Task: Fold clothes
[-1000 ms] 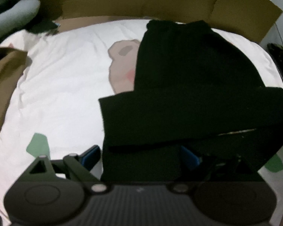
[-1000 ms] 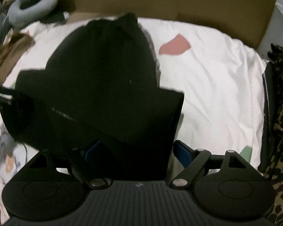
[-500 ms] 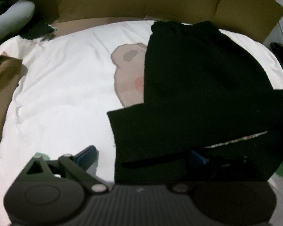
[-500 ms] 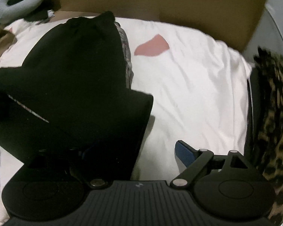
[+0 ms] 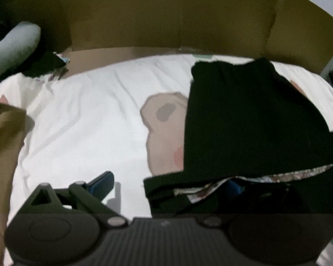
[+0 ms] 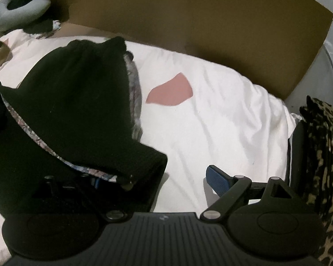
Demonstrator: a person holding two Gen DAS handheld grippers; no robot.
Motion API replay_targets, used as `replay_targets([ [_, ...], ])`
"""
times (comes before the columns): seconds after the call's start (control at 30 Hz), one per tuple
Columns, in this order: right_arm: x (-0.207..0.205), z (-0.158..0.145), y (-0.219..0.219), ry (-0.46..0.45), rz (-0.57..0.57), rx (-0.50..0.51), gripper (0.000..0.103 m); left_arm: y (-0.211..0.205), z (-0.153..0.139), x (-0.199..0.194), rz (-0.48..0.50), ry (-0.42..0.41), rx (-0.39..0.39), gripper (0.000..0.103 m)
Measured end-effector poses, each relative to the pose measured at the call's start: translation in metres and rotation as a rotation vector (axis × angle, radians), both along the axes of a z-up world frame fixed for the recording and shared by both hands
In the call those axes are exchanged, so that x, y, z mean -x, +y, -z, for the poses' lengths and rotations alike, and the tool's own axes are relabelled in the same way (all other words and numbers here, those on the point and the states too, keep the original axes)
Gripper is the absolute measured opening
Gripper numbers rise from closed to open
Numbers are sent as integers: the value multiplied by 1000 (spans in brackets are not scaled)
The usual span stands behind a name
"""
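Here, black garment (image 5: 250, 128) lies folded on white bedsheet (image 5: 82, 133), near edge doubled over, patterned lining showing along fold. Left gripper (image 5: 168, 184) fingers spread wide, right finger buried under garment edge. Right gripper (image 6: 157, 177) likewise wide, left finger under cloth. Cardboard wall (image 6: 188, 17) stands behind bed. Leopard-print fabric (image 6: 324, 146) at right side.
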State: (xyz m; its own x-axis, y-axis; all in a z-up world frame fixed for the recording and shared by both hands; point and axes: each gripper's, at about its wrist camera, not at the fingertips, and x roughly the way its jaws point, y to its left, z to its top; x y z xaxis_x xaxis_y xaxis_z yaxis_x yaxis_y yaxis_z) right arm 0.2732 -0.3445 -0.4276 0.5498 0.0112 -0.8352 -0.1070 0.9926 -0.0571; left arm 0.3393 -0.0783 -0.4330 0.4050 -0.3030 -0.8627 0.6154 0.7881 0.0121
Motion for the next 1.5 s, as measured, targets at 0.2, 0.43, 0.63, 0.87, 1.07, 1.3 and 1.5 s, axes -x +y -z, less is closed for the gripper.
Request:
replay_targets([
  [0.2,-14,-10,-5,-45,30,-4,91,-9,-7,-14,-21,-22,28,98],
  [0.43,-15,-20,-11,-83,69,-17,91,-5,-40,-13,-49,-48,113,97],
  [0.63,-1,-24,-20,-100,123,-87,91,8,-60,3,-87,-37,204,97],
  [0.87,10,-15,-18,-69,148,-152,91,20,-36,21,-89,16,154,97],
  [1.07,13,-3,-7,-34,129,-168,91,17,-12,30,-64,39,97,97],
  [1.3,1,7,-6,-15,161,-203,91,5,3,17,-64,45,88,97],
  [1.5,-13,10,-12,-22,179,-210,91,-4,4,1,-52,20,89,97],
])
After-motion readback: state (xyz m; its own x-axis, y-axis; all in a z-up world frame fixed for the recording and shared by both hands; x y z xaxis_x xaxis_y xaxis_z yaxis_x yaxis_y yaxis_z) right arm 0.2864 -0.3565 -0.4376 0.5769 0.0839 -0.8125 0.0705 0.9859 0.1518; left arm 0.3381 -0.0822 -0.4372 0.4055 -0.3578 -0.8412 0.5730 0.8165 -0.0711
